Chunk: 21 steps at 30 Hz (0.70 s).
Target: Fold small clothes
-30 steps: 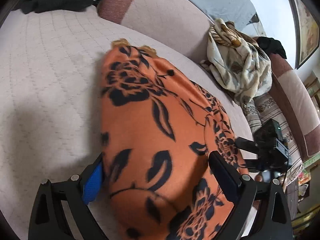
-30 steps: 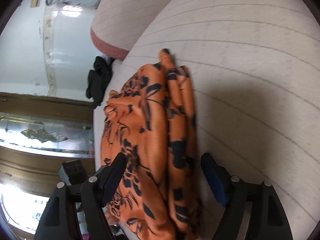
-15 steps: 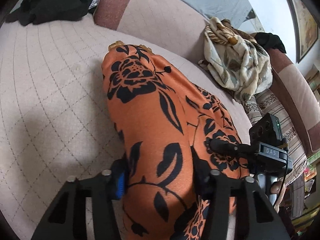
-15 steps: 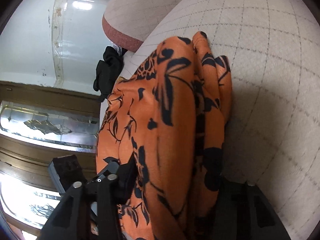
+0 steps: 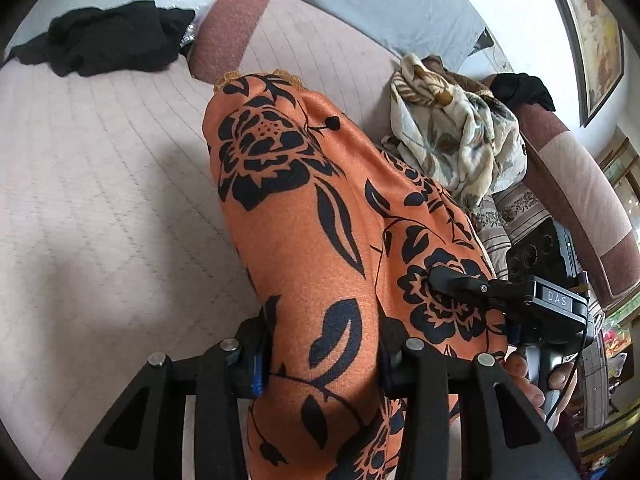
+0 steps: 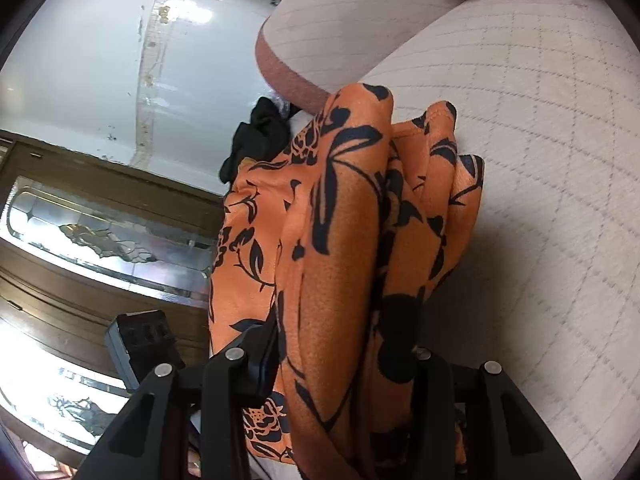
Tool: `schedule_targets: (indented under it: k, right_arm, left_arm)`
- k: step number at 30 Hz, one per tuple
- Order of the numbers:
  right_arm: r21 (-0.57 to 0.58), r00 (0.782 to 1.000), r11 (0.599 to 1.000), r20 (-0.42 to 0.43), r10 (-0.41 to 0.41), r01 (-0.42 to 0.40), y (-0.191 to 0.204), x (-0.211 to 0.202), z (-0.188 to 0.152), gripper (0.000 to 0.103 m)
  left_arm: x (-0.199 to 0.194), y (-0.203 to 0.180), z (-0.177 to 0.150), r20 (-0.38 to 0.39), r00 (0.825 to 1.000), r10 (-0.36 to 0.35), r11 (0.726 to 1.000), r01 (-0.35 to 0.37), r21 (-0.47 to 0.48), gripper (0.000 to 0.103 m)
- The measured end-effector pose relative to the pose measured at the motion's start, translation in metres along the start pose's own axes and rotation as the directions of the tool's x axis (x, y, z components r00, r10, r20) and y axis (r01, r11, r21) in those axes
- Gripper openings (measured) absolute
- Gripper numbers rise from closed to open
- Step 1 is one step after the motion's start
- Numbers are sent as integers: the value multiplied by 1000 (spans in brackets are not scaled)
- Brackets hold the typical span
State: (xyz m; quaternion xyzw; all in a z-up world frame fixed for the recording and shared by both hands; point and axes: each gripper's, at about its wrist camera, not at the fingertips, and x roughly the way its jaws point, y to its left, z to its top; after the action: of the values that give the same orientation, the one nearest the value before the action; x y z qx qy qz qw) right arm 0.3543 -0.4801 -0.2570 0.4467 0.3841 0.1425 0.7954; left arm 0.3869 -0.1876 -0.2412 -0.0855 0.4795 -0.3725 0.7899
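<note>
An orange garment with a black flower print (image 5: 304, 216) is bunched up and lifted off the pale quilted sofa seat (image 5: 100, 184). My left gripper (image 5: 322, 354) is shut on its near edge. My right gripper (image 6: 344, 354) is shut on another part of the same orange garment (image 6: 340, 240), whose folds hang between the jaws. The right gripper also shows in the left wrist view (image 5: 516, 296), held by a hand at the garment's right side. The cloth hides the fingertips in both views.
A black garment (image 5: 108, 36) lies at the far left of the seat. A cream leaf-print cloth (image 5: 452, 132) and another black item (image 5: 520, 88) lie against the sofa back (image 5: 328, 56). A grey cushion (image 5: 384, 4) sits behind. A wooden glass-panelled cabinet (image 6: 100, 232) stands past the sofa end.
Both grippers closed from open onto the orange garment and lifted it, so the cloth has bunched and risen off the seat.
</note>
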Motion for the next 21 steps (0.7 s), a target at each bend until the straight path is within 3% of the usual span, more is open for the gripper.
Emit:
schedule_targets:
  k: [9, 21]
  right_arm:
    - [11, 998, 998, -2, 61, -61, 27, -2, -33, 44]
    - [47, 997, 996, -13, 73, -72, 31, -16, -96, 44]
  left_arm:
    - [-41, 8, -13, 35, 999, 26, 1000, -26, -2, 42]
    - [-67, 0, -62, 0, 998, 64, 997, -64, 41, 42]
